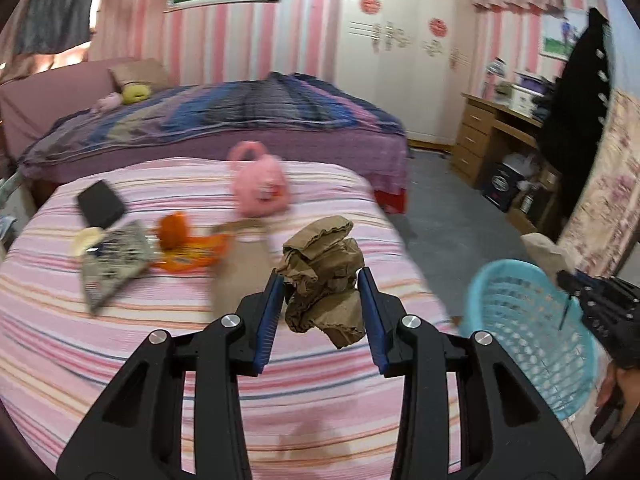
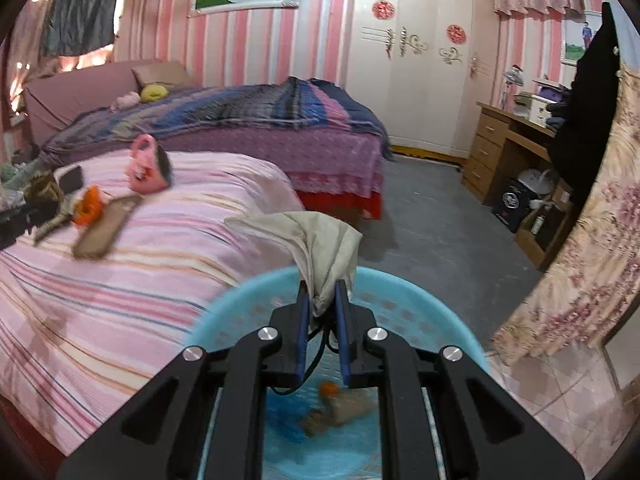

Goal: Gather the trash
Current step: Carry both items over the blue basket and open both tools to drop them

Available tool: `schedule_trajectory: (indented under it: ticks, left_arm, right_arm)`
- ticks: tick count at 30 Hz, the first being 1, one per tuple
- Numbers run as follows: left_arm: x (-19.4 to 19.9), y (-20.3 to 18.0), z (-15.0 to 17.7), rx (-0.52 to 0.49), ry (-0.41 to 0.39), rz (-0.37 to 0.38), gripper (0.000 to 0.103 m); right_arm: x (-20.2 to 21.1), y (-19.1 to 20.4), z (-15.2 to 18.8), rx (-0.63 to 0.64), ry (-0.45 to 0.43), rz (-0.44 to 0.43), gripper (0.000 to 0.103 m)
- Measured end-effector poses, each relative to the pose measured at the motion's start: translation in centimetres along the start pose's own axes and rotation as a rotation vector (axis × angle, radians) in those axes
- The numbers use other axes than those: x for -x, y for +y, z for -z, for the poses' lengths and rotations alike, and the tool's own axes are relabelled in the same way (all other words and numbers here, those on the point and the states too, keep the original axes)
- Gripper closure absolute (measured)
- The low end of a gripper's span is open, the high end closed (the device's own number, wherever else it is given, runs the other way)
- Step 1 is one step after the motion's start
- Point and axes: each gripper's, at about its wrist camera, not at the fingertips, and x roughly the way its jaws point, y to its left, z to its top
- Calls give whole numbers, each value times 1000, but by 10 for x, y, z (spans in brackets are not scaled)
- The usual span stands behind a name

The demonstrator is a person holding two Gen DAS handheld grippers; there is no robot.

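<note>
Wedged in left gripper (image 1: 322, 276): crumpled paper (image 1: 324, 272)

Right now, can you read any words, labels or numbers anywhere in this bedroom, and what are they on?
None can be read.
Red round signs on the wardrobe: a pattern, too blurred to tell.
Dark box under the desk: a round white label, lettering too small.
Orange wrapper on the striped bed: print smeared by blur.

We see a dim, pinkish room, brightest where glare washes out the wardrobe (image 1: 400, 40) top. Motion blur smears the striped bed (image 1: 120, 320) and blue basket (image 2: 248, 308). Fisheye distortion bends the walls, and dark vignetting rings both views.
</note>
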Motion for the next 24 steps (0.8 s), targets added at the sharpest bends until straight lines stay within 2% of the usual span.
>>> schedule_trajectory:
  ticks: [8, 13, 20, 21, 23, 24]
  left_arm:
    - [-25, -91, 15, -79, 50, 108, 66]
    - [-36, -125, 24, -107, 80, 160, 66]
    - [-42, -162, 33, -182, 82, 171, 64]
    - [-42, -166, 33, -193, 76, 167, 62]
    - [-40, -169, 34, -212, 69, 160, 43]
    - [-40, -169, 32, -216, 63, 153, 39]
  right_arm:
    - [-6, -61, 27, -81, 32, 9, 90]
    - [-7, -80, 35, -106, 39, 24, 90]
    - [-8, -90, 41, -154, 32, 14, 90]
    - [-10, -89, 41, -150, 35, 12, 90]
    - [-10, -88, 42, -142, 39, 13, 90]
    - [-11, -88, 42, -143, 39, 11, 90]
